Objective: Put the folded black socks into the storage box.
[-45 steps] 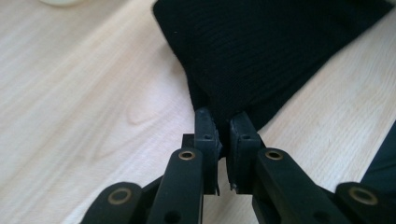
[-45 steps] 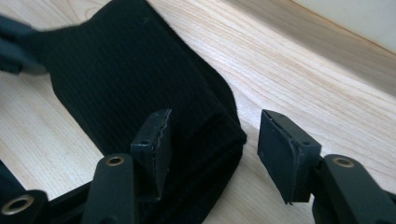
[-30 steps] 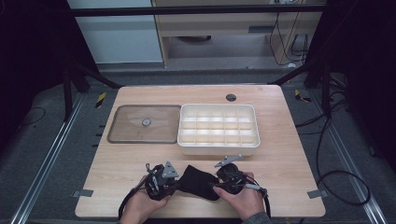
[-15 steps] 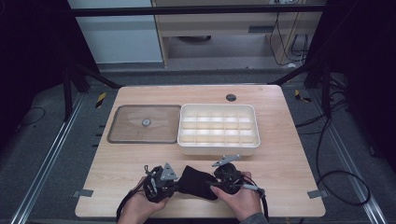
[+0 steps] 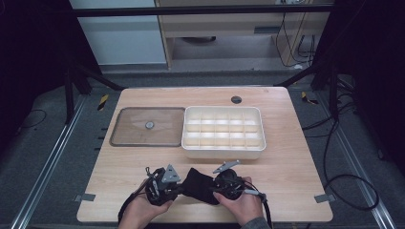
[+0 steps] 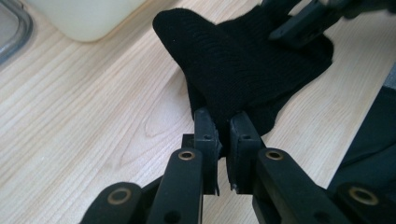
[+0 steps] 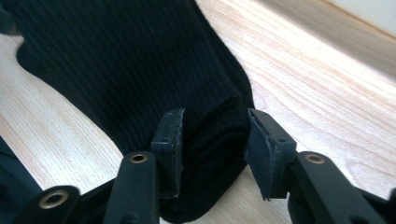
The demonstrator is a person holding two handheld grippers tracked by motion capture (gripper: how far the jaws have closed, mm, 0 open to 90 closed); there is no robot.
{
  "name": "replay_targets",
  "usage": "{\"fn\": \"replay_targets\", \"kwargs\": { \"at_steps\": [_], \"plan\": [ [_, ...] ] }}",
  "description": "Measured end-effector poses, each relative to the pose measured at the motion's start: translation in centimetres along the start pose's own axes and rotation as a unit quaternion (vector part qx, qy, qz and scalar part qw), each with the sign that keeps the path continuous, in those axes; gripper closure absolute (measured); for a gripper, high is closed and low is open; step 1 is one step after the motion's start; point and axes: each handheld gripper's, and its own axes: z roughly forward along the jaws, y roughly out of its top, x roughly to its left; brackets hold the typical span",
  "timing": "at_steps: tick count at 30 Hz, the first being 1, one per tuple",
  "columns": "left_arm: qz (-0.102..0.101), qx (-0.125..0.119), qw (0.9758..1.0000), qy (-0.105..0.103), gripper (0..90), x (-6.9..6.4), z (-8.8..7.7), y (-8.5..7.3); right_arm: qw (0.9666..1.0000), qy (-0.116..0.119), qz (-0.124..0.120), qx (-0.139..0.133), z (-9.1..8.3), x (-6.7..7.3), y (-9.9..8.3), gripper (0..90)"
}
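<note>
High view: since 0.5 s ago, little is changing; both claws are still holding the black cloth (image 5: 198,185) at the counter's (image 5: 286,167) near edge.

Left gripper view: left claw (image 6: 223,135) is pinching a bunched, knitted fold.

Right gripper view: right claw (image 7: 212,140), jaws apart, is straddling the ribbed, rolled edge.

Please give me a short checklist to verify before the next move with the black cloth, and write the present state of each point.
1. Left gripper pinches the cloth: ok, jaws closed on a fold.
2. Right gripper has firm hold: not ok, jaws stand around a thick fold, apart.
3. Cloth lies clear of the white tray: ok.
4. Tray compartments free: ok, they look empty.
5. Lid beside tray, out of the way: ok.
6. Cloth folded evenly: cannot tell.
</note>
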Motion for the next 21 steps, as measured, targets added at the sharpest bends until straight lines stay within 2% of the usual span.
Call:
{"fn": "replay_targets", "kwargs": {
  "at_steps": [1, 3, 6, 10, 15, 21],
  "plan": [
    [0.001, -0.001, 1.0000, -0.001, 83.7, 0.0, -0.1, 0.1, 1.0000, 0.001, -0.003, -0.001, 0.1, 0.0, 0.0, 60.3],
    [0.004, -0.004, 1.0000, -0.006, 83.7, -0.2, -0.1, 0.4, 1.0000, 0.001, 0.007, 0.003, 0.2, 0.2, 0.0, 61.3],
    [0.010, -0.006, 0.9999, -0.009, 83.7, -0.4, -0.3, 0.9, 1.0000, 0.006, 0.000, 0.000, 0.4, 0.1, -0.1, 64.5],
    [0.019, -0.010, 0.9996, -0.018, 83.7, -0.8, -0.4, 1.4, 0.9999, 0.012, 0.003, 0.000, 0.5, 0.1, 0.0, 69.0],
    [0.029, -0.010, 0.9991, -0.028, 83.8, -1.4, -0.1, 2.0, 0.9997, 0.021, 0.014, -0.001, 0.5, -0.1, -0.2, 70.1],
    [0.047, -0.009, 0.9982, -0.035, 83.8, -2.4, 0.1, 2.8, 0.9995, 0.027, 0.012, -0.009, 0.6, -0.3, -0.4, 70.3]
  ]
}}
